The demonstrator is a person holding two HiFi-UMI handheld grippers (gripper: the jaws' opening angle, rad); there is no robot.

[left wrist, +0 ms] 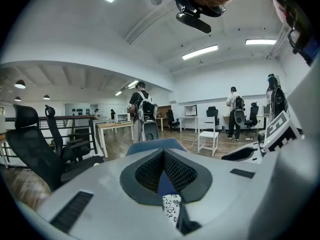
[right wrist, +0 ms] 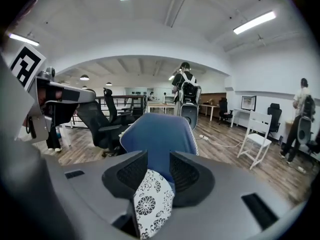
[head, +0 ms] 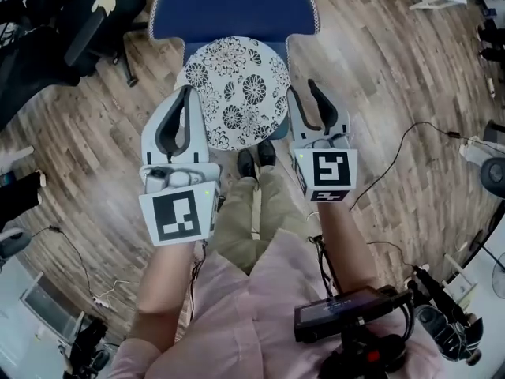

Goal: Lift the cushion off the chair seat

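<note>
The round cushion, white with black flower prints, is held by both side edges in front of me. Below and behind it is the blue chair; a bit of blue seat shows under the cushion's edges. My left gripper is shut on the cushion's left edge, and a strip of patterned cushion shows between its pads. At the right edge my right gripper is shut too, with the cushion wedged between its pads. I cannot tell whether the cushion touches the seat.
My shoes stand on the wood floor just before the chair. Black office chairs crowd the upper left. A cable runs over the floor at right. A white chair, desks and standing people are farther off.
</note>
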